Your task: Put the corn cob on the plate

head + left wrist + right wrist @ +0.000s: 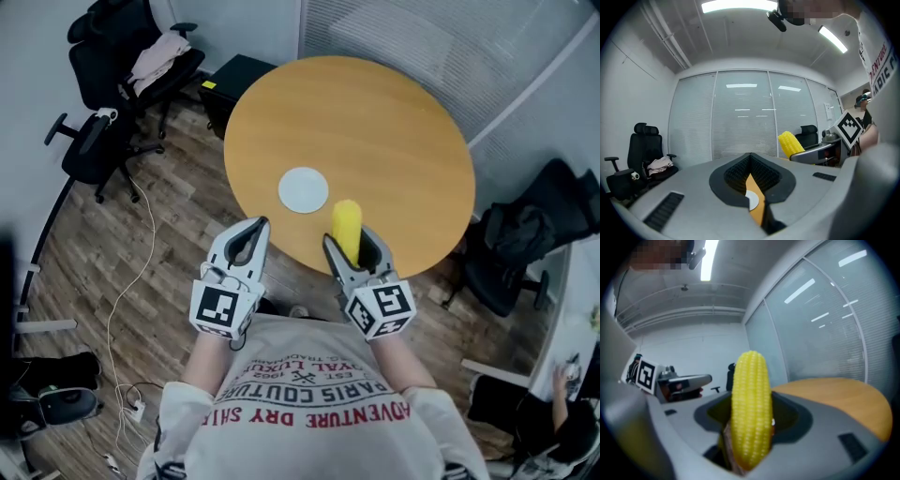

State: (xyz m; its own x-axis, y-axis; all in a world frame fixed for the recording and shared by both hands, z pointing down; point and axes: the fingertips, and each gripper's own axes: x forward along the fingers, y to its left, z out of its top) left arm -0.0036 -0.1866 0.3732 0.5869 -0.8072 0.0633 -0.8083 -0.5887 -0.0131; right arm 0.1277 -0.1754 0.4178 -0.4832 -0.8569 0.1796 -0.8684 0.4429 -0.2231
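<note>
Clamping the corn cob (750, 404), right gripper (352, 248); head view shows the plate (304, 189).

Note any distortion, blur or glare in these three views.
Head view: evenly lit, sharp, fisheye curving the floor round the table. Left gripper view: barrel distortion, ceiling lights mirrored in the glass wall. Right gripper view: corn cob close and slightly soft, dark vignetted corners.

— Notes on the room. What's under you?
— Plank floor (183, 239); a round wooden table (384, 122) before you.
— Your left?
— Black chairs (94, 150), clothes (159, 54) on one.
— Walls, light?
— Glass wall with blinds (740, 122); ceiling strip lights (738, 5) lit.
</note>
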